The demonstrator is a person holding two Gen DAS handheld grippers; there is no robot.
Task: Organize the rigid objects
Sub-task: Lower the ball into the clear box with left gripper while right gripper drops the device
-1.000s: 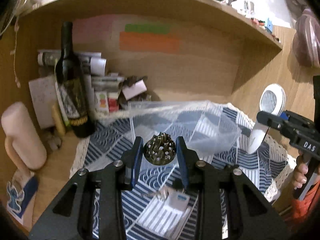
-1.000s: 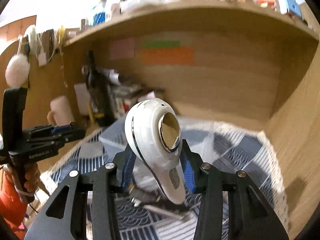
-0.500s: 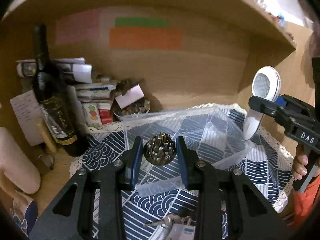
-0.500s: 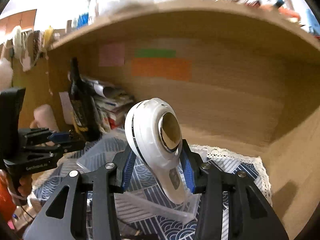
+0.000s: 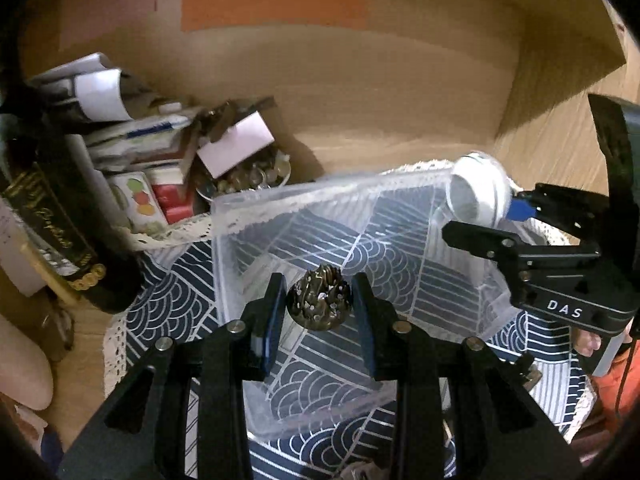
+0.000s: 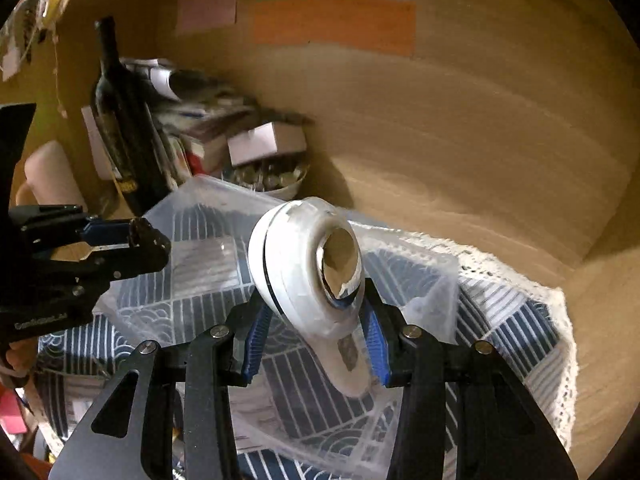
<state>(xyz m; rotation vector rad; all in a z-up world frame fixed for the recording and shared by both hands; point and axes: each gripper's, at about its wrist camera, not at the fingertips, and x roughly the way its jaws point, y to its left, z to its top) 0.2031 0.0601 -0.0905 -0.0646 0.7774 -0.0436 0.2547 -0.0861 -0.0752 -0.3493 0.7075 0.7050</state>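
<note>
My left gripper [image 5: 319, 304] is shut on a small dark bronze spiky ornament [image 5: 319, 303] and holds it over the clear plastic bin [image 5: 320, 408] on the blue patterned cloth. My right gripper [image 6: 316, 336] is shut on a white lint shaver [image 6: 304, 276] with a round metal face, held tilted over the same bin [image 6: 416, 268]. The shaver also shows in the left wrist view [image 5: 478, 196] at the bin's far right corner, with the right gripper [image 5: 520, 220] behind it. The left gripper shows in the right wrist view [image 6: 132, 240] at the left.
A dark wine bottle [image 5: 44, 216] [image 6: 120, 120] stands at the left. Stacked boxes and papers [image 5: 132, 148] and a bowl of coins [image 5: 252, 176] sit behind the bin. The wooden back wall [image 5: 360, 80] carries coloured notes. The cloth's lace edge [image 6: 560, 340] lies right.
Both grippers moved forward and down over the bin. The ornament and the shaver now hang above its inside, and the shaver has tilted forward.
</note>
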